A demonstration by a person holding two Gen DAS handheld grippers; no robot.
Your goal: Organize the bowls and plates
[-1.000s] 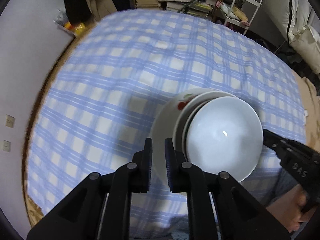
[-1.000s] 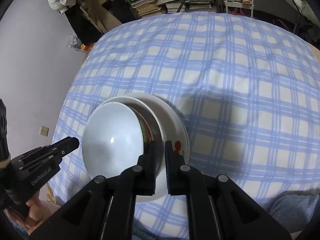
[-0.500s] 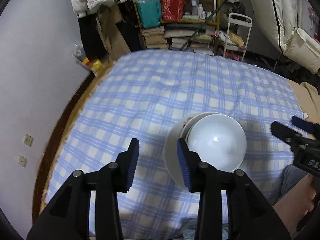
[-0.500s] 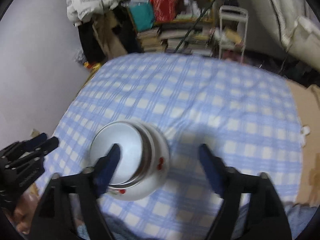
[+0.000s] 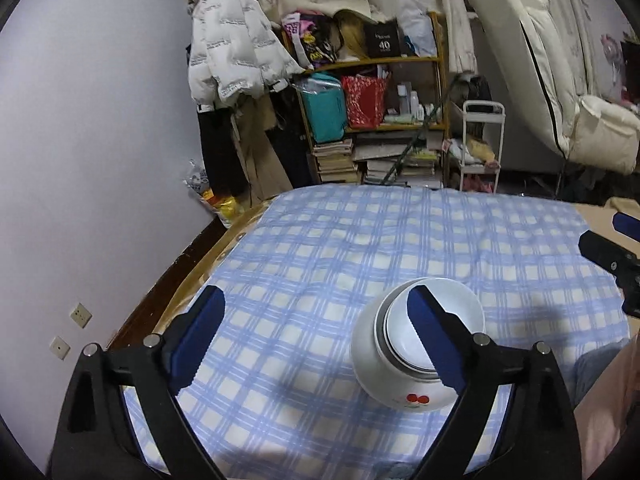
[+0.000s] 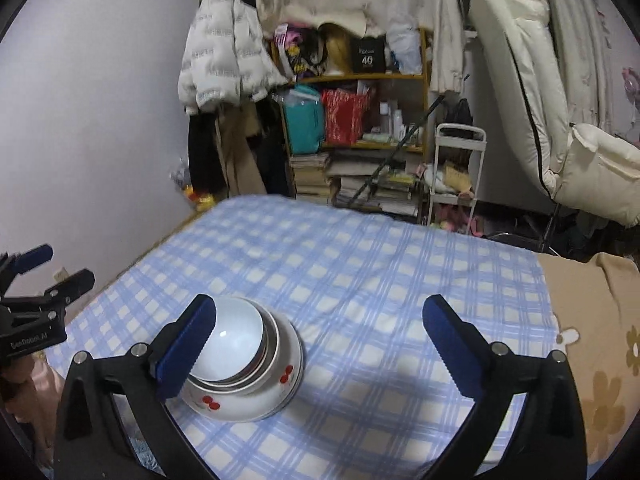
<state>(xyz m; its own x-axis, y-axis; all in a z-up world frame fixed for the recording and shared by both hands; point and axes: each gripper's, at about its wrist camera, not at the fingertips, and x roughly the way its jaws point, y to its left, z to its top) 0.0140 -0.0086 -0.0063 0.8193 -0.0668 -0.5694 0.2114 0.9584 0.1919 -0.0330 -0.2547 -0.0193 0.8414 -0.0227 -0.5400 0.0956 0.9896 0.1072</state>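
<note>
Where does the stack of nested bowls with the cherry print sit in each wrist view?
Left wrist: stack of bowls lower right of centre, partly behind this gripper's right-hand finger.
Right wrist: the stack lower left, beside this gripper's left-hand finger.
Shared landmark: the white puffer jacket hanging upper left in both.
</note>
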